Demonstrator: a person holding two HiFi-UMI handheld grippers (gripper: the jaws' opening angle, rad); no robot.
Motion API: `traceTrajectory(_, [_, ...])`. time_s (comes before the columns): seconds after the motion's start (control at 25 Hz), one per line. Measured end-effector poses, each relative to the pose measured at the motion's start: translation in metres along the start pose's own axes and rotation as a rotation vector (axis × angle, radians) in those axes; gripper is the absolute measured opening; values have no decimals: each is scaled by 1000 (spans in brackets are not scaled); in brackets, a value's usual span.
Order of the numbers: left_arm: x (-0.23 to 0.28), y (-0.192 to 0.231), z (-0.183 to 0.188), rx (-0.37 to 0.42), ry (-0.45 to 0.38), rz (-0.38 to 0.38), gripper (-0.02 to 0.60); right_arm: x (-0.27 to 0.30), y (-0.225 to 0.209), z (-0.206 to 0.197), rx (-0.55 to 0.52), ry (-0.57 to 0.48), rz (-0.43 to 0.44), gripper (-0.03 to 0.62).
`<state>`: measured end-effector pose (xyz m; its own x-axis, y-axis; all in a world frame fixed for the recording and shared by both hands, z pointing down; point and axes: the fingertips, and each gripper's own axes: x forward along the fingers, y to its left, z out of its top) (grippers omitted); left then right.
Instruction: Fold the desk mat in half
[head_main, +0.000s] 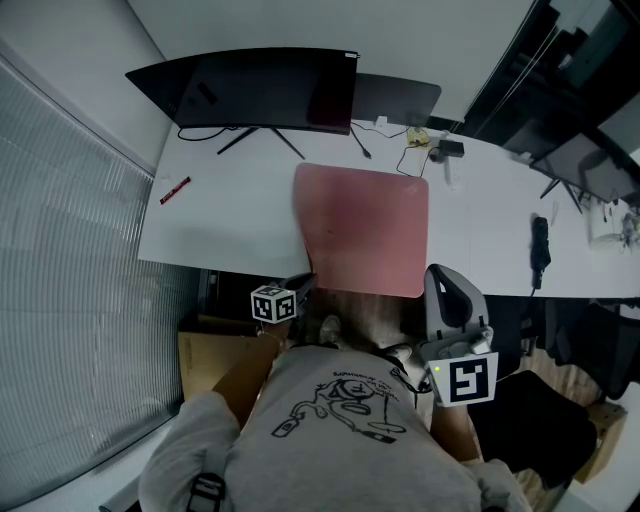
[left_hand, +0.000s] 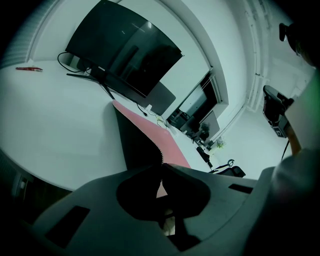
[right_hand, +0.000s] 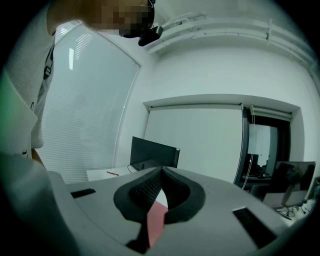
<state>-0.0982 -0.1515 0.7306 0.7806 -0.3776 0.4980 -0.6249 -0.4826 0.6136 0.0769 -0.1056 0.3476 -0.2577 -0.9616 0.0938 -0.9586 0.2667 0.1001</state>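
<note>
The pink desk mat (head_main: 365, 228) lies on the white desk (head_main: 230, 220), and its near edge hangs a little over the desk's front edge. In the left gripper view the mat (left_hand: 165, 140) shows pink with a dark band along its left side. My left gripper (head_main: 304, 284) hangs just off the mat's near left corner, jaws shut with nothing between them (left_hand: 162, 166). Off the mat's near right corner, my right gripper (head_main: 436, 271) points upward. It is shut and empty (right_hand: 161, 173), with a strip of pink showing below its pads.
A black curved monitor (head_main: 250, 88) and a second screen (head_main: 400, 97) stand at the back of the desk, with cables (head_main: 415, 140) beside them. A red pen (head_main: 175, 189) lies at the left, a black object (head_main: 540, 248) at the right. A cardboard box (head_main: 205, 360) sits below the desk.
</note>
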Motion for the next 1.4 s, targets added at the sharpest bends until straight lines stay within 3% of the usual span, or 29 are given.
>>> traceTrajectory(1.4, [40,-70,1,72,21,-37,32,-31,-58,-2,4,-18,3,8])
